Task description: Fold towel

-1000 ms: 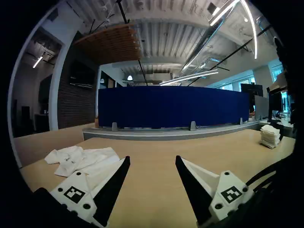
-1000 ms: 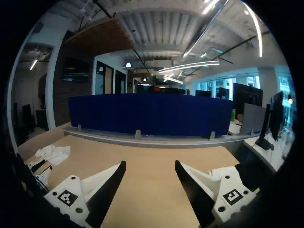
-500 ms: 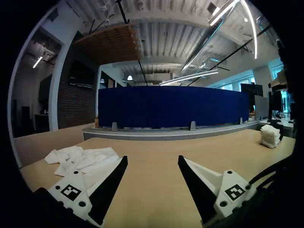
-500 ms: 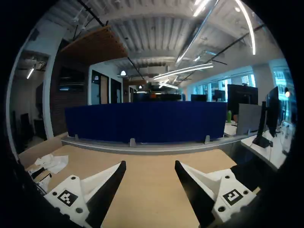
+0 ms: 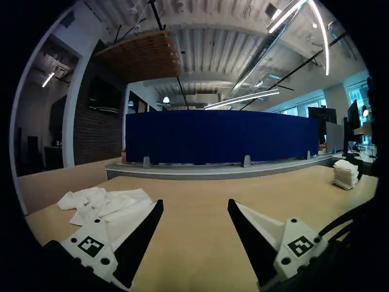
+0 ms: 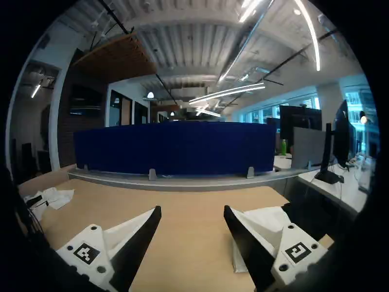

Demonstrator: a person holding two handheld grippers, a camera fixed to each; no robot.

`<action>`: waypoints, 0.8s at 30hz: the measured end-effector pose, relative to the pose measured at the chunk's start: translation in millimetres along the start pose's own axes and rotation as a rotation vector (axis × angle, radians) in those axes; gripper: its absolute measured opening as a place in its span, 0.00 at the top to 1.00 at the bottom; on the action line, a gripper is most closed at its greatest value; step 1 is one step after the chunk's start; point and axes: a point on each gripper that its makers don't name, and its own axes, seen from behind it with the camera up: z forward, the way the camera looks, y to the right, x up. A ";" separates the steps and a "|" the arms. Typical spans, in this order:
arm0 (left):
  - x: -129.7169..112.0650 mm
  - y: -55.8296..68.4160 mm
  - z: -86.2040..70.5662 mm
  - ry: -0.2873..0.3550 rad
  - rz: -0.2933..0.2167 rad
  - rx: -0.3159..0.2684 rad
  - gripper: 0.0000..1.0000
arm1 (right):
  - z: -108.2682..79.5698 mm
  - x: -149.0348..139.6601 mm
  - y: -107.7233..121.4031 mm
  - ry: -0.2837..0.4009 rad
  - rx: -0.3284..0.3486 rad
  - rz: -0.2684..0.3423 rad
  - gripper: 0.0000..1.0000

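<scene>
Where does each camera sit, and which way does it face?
Left gripper view: rides on the left gripper, low over the wooden table, facing the blue divider; its open jaws frame the bottom, with the crumpled towel at left.
Right gripper view: rides on the right gripper, facing the same divider; its open jaws frame the bottom, with a folded white cloth behind the right one.
Shared: table, divider, crumpled towel.

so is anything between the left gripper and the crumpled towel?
Nothing visible. The left gripper, open, points across the table; the crumpled towel lies left of its line, its near edge hidden behind the gripper's left finger. The stack of folded towels sits far off to the right.
</scene>
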 end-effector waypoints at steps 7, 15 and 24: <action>0.0 -0.2 -0.1 0.000 0.000 0.000 0.01 | 4.9 -25.4 7.1 0.036 0.010 0.045 0.00; -0.7 -0.7 -0.5 0.000 0.000 0.000 0.01 | 14.6 -62.9 2.7 0.048 0.022 0.057 0.00; 0.2 -0.6 -0.7 0.000 0.000 0.000 0.01 | 21.2 -89.6 9.5 0.053 -0.016 0.039 0.00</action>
